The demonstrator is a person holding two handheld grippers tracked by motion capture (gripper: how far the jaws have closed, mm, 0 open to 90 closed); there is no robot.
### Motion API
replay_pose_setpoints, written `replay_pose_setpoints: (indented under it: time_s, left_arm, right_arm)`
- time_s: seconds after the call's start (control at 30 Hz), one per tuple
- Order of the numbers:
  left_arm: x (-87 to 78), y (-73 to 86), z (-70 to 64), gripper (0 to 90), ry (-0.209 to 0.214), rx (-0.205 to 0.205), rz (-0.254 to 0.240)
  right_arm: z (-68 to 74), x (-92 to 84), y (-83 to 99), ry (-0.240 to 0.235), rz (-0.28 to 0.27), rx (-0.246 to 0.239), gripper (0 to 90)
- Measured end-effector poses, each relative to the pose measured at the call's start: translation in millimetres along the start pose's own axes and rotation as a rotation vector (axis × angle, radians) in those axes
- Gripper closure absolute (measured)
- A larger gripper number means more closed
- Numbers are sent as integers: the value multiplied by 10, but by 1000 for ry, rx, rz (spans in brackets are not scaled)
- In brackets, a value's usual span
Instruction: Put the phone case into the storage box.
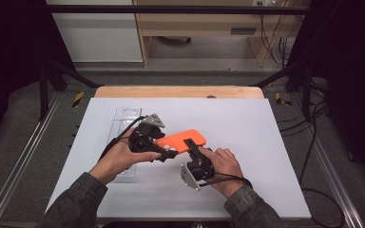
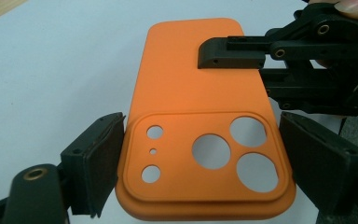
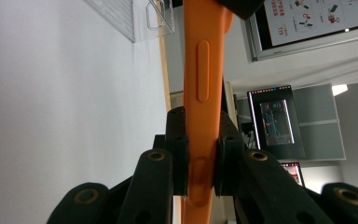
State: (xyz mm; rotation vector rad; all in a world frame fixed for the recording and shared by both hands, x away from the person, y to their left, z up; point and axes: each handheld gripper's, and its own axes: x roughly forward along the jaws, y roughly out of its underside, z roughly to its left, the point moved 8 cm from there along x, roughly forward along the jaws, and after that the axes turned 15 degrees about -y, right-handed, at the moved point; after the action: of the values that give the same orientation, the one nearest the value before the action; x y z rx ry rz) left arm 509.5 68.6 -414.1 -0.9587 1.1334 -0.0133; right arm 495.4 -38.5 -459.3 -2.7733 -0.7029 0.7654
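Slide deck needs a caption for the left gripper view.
Orange phone case held across its camera end, a second gripper pinching one long edge.

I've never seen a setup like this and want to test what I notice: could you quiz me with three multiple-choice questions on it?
1. Where does the clear tray lie?
A. on the table's left part, by the person's left hand
B. at the table's right edge
C. on the floor

2. What colour is the phone case?
A. blue
B. orange
C. green

3. What is the right hand-held gripper doing?
A. lying open on the table
B. hovering wide open above the case
C. pinching the case

Answers:
1 A, the high view shows the tray beside and partly under that hand.
2 B, the case is bright orange in all views.
3 C, the right gripper view shows both pads pressed against the case's faces.
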Motion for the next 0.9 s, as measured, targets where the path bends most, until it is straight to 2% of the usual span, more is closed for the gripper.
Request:
replay_pose_setpoints:
  time_s: [0.7, 0.9]
  left_arm:
    - [14, 9, -18, 158, 12, -2, 0]
    - [21, 9, -13, 155, 17, -19, -16]
  right_arm:
    - [32, -17, 9, 0, -3, 7, 795]
    - [39, -16, 14, -4, -1, 5, 797]
